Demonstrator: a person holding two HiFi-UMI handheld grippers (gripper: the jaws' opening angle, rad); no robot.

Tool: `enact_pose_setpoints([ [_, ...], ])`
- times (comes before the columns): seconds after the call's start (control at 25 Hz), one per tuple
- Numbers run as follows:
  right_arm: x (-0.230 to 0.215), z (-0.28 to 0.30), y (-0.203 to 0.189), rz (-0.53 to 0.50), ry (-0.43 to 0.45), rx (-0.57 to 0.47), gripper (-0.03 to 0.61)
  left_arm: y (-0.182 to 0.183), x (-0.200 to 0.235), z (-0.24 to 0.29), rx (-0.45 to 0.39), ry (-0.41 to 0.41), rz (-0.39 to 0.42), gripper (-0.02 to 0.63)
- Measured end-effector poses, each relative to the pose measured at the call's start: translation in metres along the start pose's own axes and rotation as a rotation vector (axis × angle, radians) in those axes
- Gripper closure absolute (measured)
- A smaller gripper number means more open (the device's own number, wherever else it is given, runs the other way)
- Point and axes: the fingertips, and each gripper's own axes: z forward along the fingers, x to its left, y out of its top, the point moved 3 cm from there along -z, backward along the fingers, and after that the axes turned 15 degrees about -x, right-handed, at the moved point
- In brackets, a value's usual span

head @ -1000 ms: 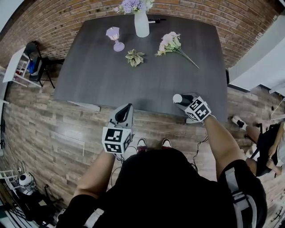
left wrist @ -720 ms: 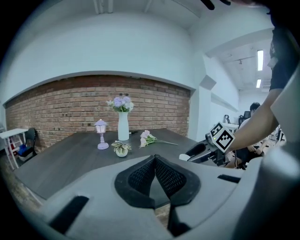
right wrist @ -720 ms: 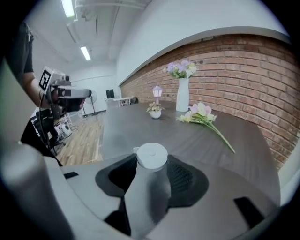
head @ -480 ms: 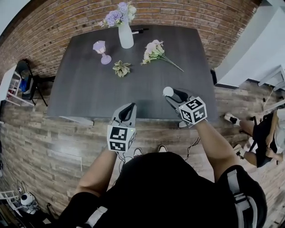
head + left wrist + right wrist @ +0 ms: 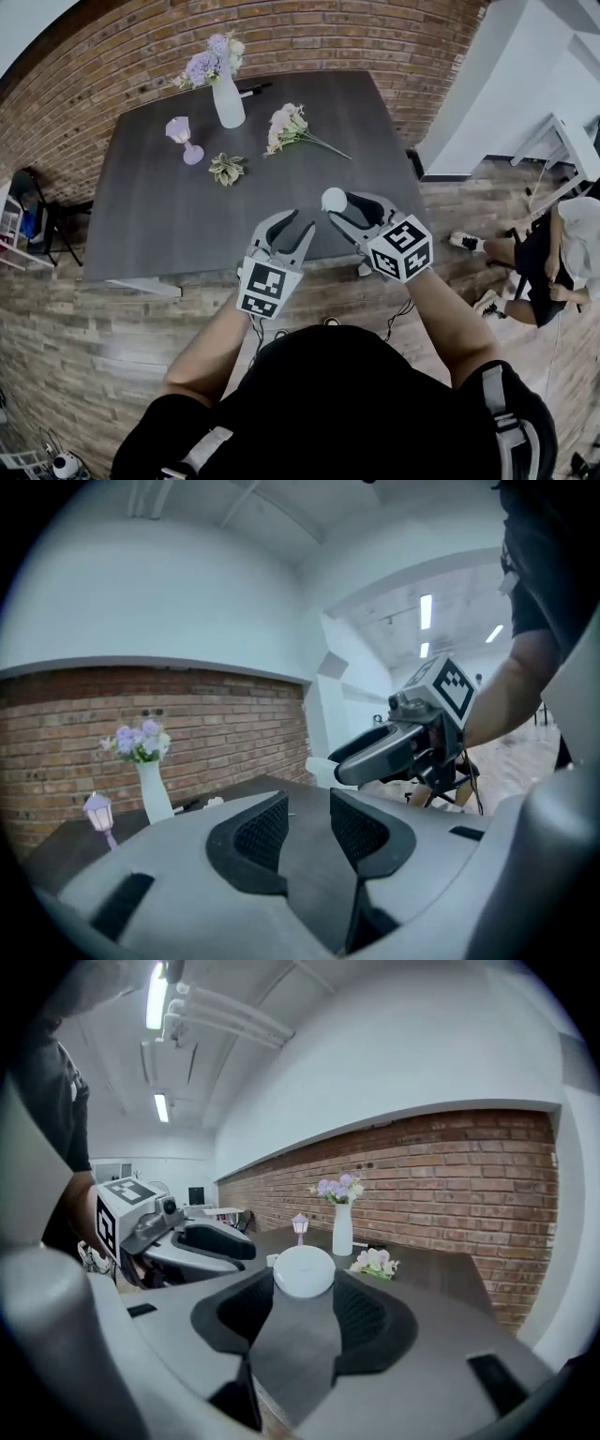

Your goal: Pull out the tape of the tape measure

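A round white tape measure (image 5: 333, 199) is clamped between the tips of my right gripper (image 5: 339, 204), held in the air above the near edge of the dark table (image 5: 169, 216). In the right gripper view the tape measure (image 5: 303, 1270) sits pressed between both pads. My left gripper (image 5: 299, 225) hovers just left of it, its jaws opening with nothing between them. The left gripper view shows its empty gap (image 5: 308, 801), with the right gripper (image 5: 394, 752) close ahead on the right. No tape is seen pulled out.
At the table's far side stand a white vase with purple flowers (image 5: 225, 94), a small lilac lamp (image 5: 184, 139), a leafy sprig (image 5: 226, 169) and a pink bouquet (image 5: 291, 127). A brick wall (image 5: 309, 37) lies behind. A seated person (image 5: 553, 253) is at the right.
The left gripper's jaws have gone from shut to apart. Both grippers have risen and drawn closer together over the table's near edge. The right gripper keeps its hold on the tape measure.
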Motion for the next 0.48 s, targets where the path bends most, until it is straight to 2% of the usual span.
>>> enact_pose_setpoints([
  [0.12, 0.016, -0.005, 0.009, -0.046, 0.036, -0.009, 0.38, 0.012, -0.007, 0.008, -0.04, -0.063, 0.068, 0.484],
  [0.24, 0.023, -0.01, 0.01, -0.073, 0.051, -0.007, 0.38, 0.014, -0.014, 0.011, -0.048, -0.109, 0.083, 0.466],
  [0.48, 0.022, -0.015, 0.012, -0.1, 0.044, 0.011, 0.38, 0.015, -0.019, 0.014, -0.058, -0.138, 0.103, 0.48],
])
